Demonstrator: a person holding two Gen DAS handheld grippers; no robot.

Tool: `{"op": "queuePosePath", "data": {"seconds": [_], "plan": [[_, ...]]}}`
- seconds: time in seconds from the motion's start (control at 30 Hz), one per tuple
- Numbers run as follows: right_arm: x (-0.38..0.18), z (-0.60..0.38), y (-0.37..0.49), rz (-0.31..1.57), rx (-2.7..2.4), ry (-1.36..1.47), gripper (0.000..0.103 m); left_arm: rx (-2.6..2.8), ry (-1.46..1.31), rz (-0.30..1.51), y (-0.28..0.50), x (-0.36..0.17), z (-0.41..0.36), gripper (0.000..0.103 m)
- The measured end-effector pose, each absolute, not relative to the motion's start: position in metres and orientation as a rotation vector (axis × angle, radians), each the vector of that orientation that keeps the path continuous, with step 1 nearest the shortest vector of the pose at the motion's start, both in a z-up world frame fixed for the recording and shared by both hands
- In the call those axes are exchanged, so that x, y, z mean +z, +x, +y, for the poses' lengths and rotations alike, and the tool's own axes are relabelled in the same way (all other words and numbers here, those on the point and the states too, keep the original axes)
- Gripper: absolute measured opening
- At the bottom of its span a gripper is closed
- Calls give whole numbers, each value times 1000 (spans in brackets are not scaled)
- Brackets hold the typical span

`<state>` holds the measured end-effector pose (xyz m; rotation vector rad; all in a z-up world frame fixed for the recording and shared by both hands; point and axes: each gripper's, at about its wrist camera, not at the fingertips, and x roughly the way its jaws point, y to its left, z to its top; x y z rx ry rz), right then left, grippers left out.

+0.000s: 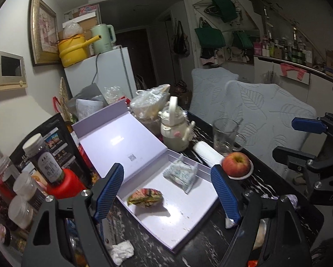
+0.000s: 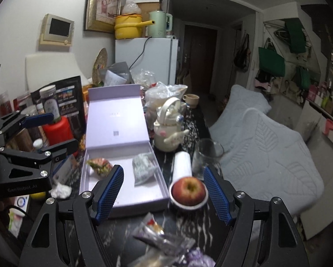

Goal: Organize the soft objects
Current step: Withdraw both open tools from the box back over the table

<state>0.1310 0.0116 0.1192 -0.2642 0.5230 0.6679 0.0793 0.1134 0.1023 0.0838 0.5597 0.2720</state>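
Green-pink packet lying flat in lavender box, long axis crosswise, both claws spread, empty

the black body of the left tool carries pale lettering that reads "genrobot.ai". in the left wrist view the black body of the right tool shows the letters "das", the rest cut off. the dark jar has a white label with chinese characters, too blurred to read. the open lid of the lilac box bears a small square code, unreadable.
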Motion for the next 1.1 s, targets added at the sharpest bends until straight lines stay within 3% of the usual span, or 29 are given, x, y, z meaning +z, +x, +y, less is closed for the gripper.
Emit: {"op": "queuePosePath", "data": {"seconds": [0.6, 1.1], "plan": [[87, -68, 33, 524, 576, -229, 79, 99, 73, 607, 18, 67, 35, 81], [34, -121, -3, 629, 493, -118, 80, -18, 50, 707, -4, 19, -6, 81]]}}
